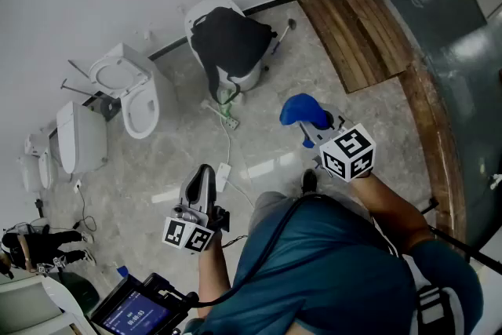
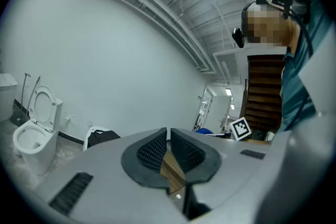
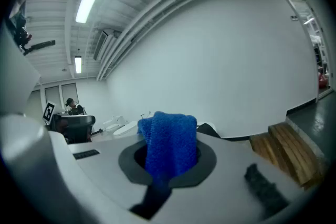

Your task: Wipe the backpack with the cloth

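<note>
A person stands on a marbled floor (image 1: pixel 165 176), seen from above, holding a gripper in each hand. The right gripper (image 1: pixel 311 126) is clenched on a blue cloth (image 1: pixel 300 109), which bulges up out of its jaws. The left gripper (image 1: pixel 203 172) has its jaws pressed together with nothing between them. The black backpack (image 1: pixel 227 41) sits on a white chair (image 1: pixel 202 12) by the wall, well apart from both grippers. A white toilet (image 1: pixel 129 90) stands to its left and wooden steps (image 1: pixel 357 27) to its right.
</note>
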The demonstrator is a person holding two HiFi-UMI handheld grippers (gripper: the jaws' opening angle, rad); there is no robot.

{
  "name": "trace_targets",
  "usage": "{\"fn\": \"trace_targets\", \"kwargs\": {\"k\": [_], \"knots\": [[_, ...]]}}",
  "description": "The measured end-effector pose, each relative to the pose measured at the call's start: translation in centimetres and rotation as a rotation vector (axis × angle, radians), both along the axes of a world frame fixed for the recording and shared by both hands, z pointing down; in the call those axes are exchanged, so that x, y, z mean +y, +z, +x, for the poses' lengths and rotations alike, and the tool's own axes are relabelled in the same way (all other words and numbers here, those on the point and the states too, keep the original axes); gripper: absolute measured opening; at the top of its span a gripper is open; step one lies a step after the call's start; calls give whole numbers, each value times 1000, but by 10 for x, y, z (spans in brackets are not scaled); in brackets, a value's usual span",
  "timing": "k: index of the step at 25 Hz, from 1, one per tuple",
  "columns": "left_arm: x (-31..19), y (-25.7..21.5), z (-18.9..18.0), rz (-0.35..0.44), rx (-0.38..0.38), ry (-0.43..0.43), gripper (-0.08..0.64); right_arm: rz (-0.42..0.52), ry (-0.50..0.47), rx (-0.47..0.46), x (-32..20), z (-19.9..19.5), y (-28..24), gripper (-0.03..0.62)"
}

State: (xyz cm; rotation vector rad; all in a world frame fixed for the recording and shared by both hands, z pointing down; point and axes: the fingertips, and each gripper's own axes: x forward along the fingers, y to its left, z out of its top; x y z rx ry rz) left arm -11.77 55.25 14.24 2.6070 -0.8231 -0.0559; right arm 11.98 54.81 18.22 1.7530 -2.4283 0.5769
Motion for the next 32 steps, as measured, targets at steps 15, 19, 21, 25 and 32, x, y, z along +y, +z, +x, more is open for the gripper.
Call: {"fn": "trace_targets", "kwargs": {"k": [15,19,21,25,32], "knots": [[-361,123,73,-87,-139,253,29,-387,177,52,-300,62,232,10],[-427,139,102,-148,-149,334,29,-394,139,52,-350,82,322,10],[-447,150,112,-186,-180,358,29,-487,91,94,-359,89,380,9],[-475,184,129,-256,-262,348,29,-647,87,120,-375,123,482,9],[-520,266,168,-332,-233,282,29,-742,-286,368,-419,136,617,9]]}}
